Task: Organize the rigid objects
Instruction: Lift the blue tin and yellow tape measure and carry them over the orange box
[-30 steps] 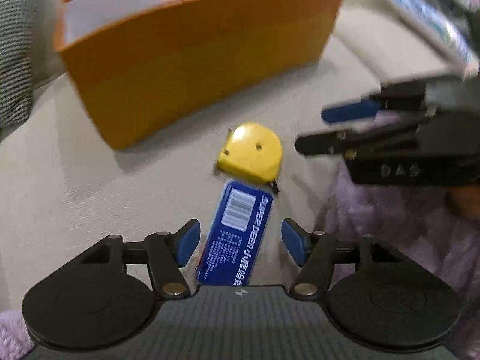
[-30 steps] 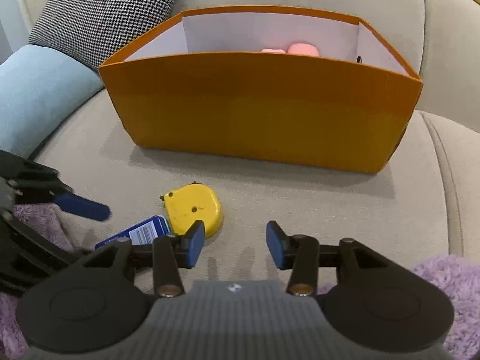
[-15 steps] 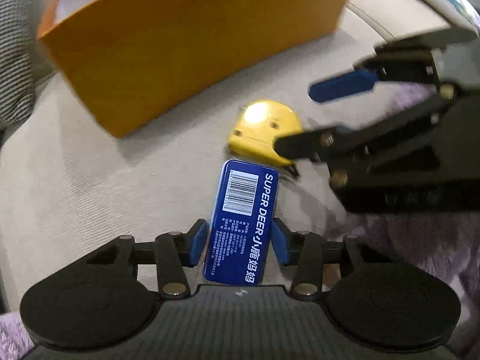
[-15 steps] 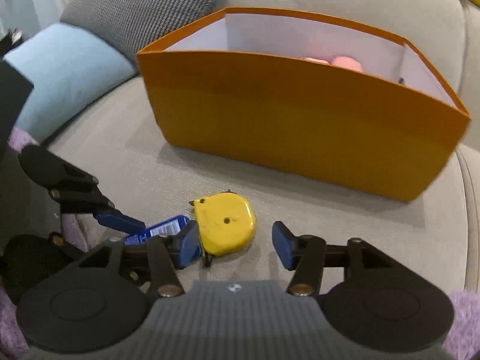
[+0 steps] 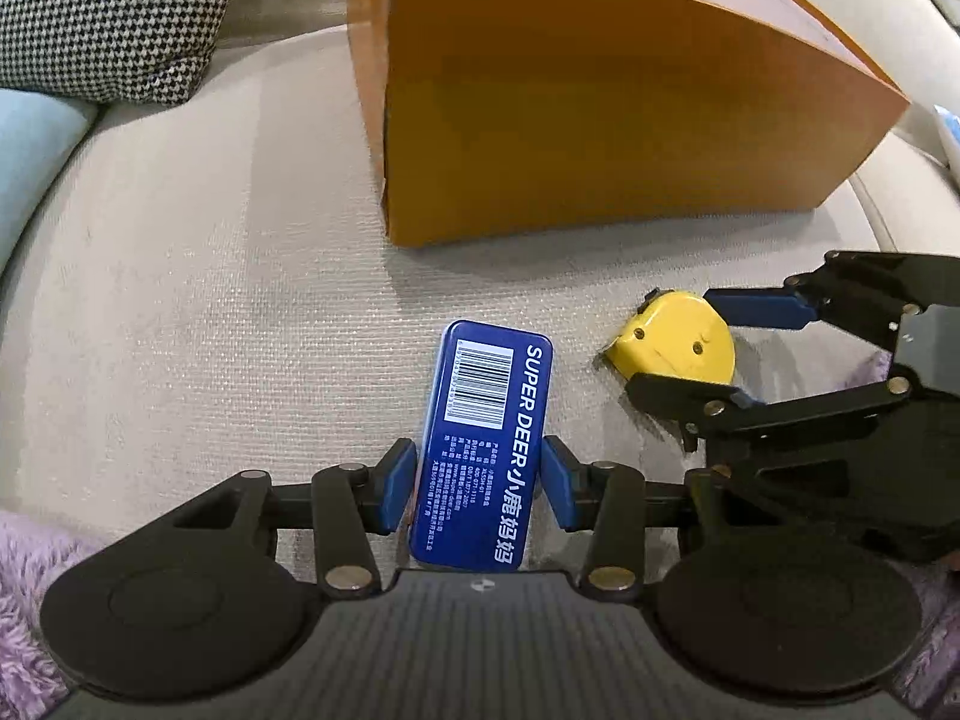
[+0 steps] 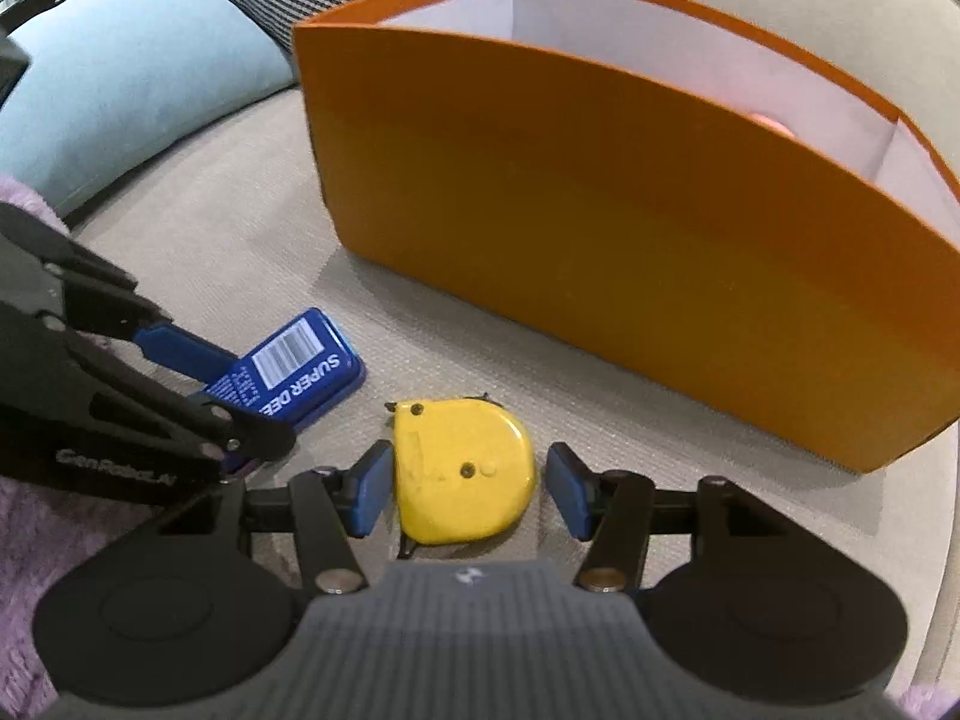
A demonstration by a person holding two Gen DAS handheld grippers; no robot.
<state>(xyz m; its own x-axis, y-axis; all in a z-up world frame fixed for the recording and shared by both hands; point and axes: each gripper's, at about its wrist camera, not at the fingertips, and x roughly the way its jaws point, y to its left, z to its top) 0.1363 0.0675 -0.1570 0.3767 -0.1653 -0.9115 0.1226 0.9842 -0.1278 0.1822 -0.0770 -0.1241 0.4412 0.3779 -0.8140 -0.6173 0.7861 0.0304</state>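
1. Before the orange box (image 5: 600,120), on the sofa seat (image 5: 180,300), lie a blue tin (image 5: 483,444) and a yellow tape measure (image 6: 465,471).
2. Left gripper (image 5: 477,486) is clamped on the tin's near end.
3. Right gripper (image 6: 468,489) straddles the tape; its jaws, just widening, stand slightly clear.
4. Best close squarely on the tape's flat sides before lifting toward the box.

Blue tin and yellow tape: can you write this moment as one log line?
left gripper: shut on blue tin | right gripper: opening, astride yellow tape measure, not gripping | orange box: behind
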